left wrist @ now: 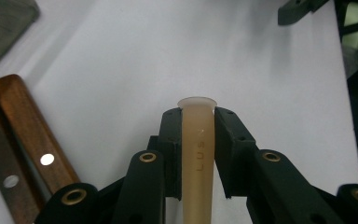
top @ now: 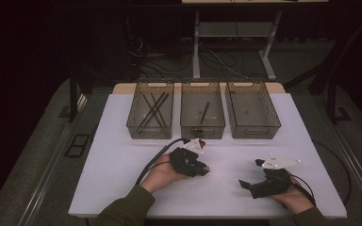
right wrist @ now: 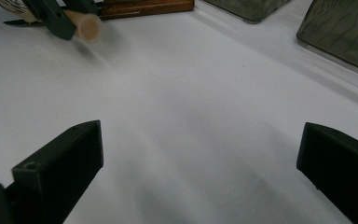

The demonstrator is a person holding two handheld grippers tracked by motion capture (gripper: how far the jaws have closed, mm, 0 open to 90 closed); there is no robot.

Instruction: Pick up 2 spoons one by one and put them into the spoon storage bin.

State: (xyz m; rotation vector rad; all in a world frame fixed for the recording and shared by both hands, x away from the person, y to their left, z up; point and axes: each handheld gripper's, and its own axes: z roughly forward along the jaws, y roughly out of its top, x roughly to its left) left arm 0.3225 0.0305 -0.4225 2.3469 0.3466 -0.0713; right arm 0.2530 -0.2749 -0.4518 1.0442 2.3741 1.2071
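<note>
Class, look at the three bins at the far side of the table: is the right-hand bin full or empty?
Empty. In the high view the right-hand bin shows bare floor, while the left bin holds several dark sticks and the middle bin holds one.

The lower end of the beige handle (left wrist: 198,154) was cut off by the bottom edge in the left gripper view; its working end was hidden. Two wooden handles (left wrist: 25,135) were cropped at the left edge. Thin dark items in the bins (top: 151,109) were too small to be identified
</note>
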